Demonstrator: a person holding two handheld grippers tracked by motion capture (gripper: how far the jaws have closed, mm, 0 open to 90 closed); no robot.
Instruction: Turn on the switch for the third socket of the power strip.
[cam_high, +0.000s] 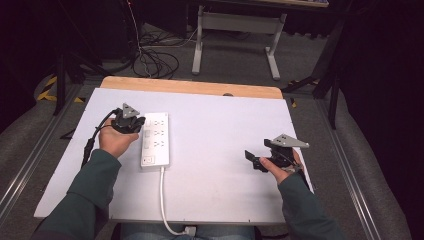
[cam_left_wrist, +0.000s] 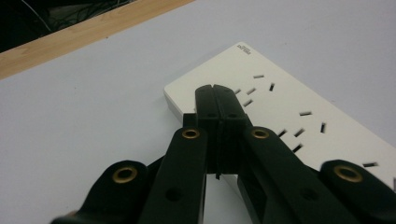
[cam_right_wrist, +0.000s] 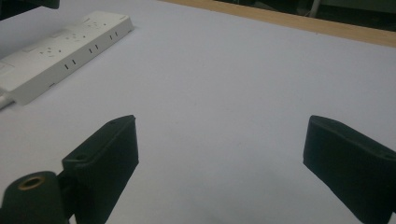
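A white power strip with several sockets lies on the left half of the white table top, and its cord runs off the near edge. My left gripper sits at the strip's left side near its far end. In the left gripper view the jaws are pressed together, and my left gripper has its tips over the edge of the power strip with nothing between them. My right gripper rests near the table's right edge, and in its own view my right gripper stands wide open over bare table. The power strip lies far off to its left.
A wooden strip borders the far edge of the table. Beyond it, on the floor, stand a grey table frame and a tangle of cables. The person's green sleeves come in from the bottom.
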